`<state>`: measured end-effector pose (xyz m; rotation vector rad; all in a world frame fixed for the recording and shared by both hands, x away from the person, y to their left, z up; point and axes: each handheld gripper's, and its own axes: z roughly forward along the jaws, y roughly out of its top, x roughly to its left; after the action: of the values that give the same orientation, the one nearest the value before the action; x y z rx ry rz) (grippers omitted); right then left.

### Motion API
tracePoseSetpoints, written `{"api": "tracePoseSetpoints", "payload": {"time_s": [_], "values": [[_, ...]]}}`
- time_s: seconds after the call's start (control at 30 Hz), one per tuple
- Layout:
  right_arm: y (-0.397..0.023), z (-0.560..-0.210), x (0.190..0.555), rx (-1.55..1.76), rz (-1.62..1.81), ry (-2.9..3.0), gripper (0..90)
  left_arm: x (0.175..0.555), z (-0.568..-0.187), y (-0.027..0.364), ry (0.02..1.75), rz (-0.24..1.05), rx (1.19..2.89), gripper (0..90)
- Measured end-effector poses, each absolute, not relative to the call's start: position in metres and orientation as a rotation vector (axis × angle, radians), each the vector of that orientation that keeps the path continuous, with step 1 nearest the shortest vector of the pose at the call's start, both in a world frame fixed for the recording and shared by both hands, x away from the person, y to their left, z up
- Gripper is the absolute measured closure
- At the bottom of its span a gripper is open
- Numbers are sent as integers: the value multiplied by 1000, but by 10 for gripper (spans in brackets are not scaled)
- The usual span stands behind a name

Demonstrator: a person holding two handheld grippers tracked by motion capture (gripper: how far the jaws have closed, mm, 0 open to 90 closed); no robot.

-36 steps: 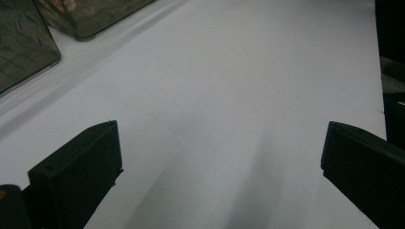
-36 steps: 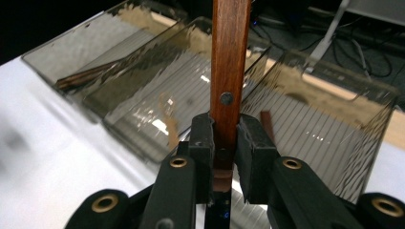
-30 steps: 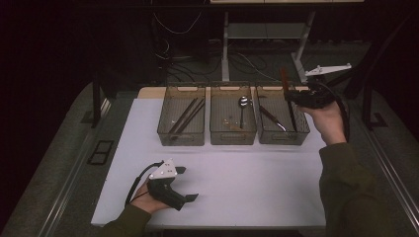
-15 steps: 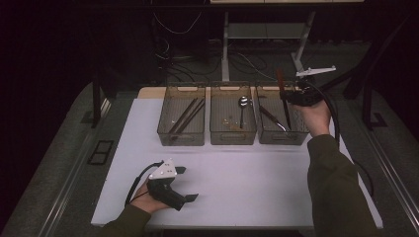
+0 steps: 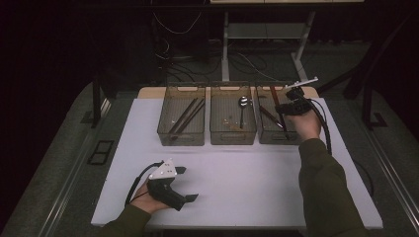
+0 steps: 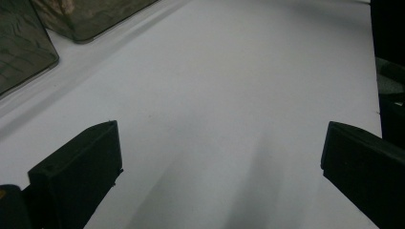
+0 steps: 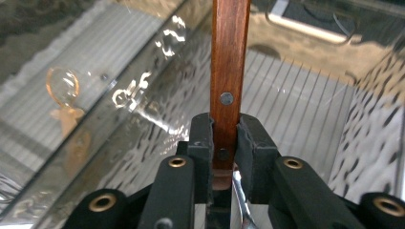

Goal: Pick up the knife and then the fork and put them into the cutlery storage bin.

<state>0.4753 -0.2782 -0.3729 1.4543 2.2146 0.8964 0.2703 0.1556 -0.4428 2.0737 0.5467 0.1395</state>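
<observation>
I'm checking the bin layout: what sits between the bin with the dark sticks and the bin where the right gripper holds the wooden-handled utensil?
A third clear bin holding a spoon, seen in the high view.

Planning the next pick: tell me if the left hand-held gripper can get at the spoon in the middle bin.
Probably yes: the left hand-held gripper is open and empty, the spoon lies uncovered in the open-topped middle bin.

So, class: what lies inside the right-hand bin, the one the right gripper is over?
The right-hand bin holds dark-handled cutlery lying slantwise. The right gripper grips a wooden handle above it. The hand covers that end of the bin, hiding anything there.
</observation>
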Motion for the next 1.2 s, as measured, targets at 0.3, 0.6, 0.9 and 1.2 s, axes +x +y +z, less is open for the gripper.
{"api": "tracePoseSetpoints", "payload": {"time_s": [0.3, 0.6, 0.9, 1.2], "values": [[-283, -379, 473, 1490, 934, 2202, 496, 270, -443, 155, 546, 138, 2077, 0], [-288, -373, 455, 1420, 1020, 2198, 344, 273, -442, 157, 556, 144, 2071, 0], [-282, -372, 429, 1333, 1087, 2213, 211, 276, -442, 161, 564, 156, 2063, 0], [-276, -372, 399, 1272, 1183, 2219, 180, 275, -442, 160, 574, 148, 2064, 0]]}}
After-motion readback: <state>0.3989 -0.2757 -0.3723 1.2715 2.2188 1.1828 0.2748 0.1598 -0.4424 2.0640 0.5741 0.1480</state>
